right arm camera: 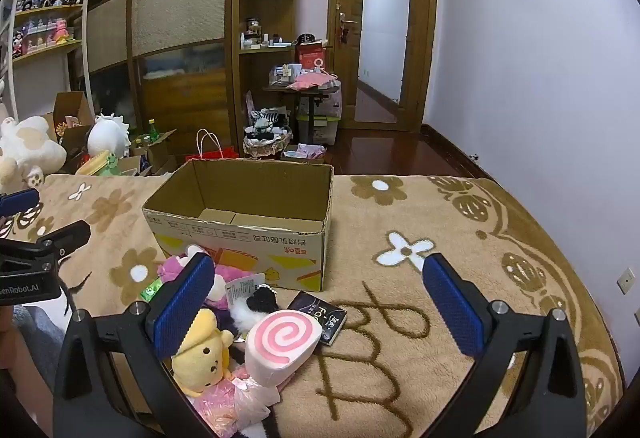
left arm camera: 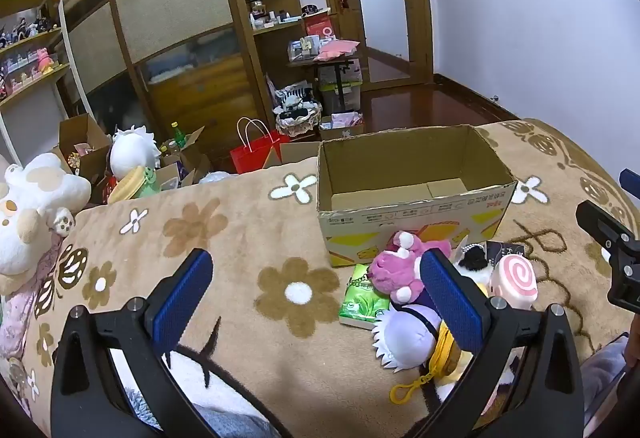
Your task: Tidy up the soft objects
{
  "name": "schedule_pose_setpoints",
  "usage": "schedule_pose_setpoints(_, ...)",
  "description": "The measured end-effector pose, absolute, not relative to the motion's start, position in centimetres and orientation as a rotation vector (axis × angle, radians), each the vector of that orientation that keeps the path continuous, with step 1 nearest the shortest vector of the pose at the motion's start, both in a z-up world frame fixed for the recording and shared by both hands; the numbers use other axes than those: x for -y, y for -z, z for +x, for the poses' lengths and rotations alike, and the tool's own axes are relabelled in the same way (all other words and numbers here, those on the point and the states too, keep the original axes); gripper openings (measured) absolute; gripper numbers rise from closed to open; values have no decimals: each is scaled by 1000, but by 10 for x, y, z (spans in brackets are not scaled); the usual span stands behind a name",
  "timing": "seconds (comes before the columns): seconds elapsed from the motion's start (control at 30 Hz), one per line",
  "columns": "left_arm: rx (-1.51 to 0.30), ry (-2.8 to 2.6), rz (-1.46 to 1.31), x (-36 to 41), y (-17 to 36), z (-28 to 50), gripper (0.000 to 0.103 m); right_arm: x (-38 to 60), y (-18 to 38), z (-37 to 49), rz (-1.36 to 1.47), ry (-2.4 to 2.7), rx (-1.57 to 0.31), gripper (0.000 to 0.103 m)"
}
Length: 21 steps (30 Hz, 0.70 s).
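Note:
An open, empty cardboard box (left arm camera: 412, 194) stands on the flowered beige blanket (left arm camera: 240, 230); it also shows in the right wrist view (right arm camera: 240, 230). A pile of soft toys lies in front of it: a pink plush (left arm camera: 394, 270), a white-haired plush (left arm camera: 404, 338), a pink swirl cushion (right arm camera: 282, 342), a yellow plush (right arm camera: 202, 354), a black-and-white plush (right arm camera: 256, 304). My left gripper (left arm camera: 316, 298) is open, left of the pile. My right gripper (right arm camera: 320, 302) is open, over the pile's right side. Neither holds anything.
A green tissue pack (left arm camera: 362, 298) and a black card (right arm camera: 320, 316) lie by the pile. A big white plush (left arm camera: 32, 206) sits at the bed's left edge. Boxes, a red bag (left arm camera: 256, 150) and shelves stand on the floor beyond.

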<state>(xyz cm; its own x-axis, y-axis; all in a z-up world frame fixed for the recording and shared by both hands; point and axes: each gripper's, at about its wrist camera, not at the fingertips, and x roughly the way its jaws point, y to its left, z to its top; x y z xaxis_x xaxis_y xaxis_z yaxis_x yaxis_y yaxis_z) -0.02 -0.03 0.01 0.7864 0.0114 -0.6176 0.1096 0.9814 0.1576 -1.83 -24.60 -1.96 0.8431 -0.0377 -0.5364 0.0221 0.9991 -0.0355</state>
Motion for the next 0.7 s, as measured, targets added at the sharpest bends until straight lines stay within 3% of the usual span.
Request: schedule_pose_setpoints(0.7,-665,54,188,0,0,0,102,246,19,-18,-34,32,-564,103)
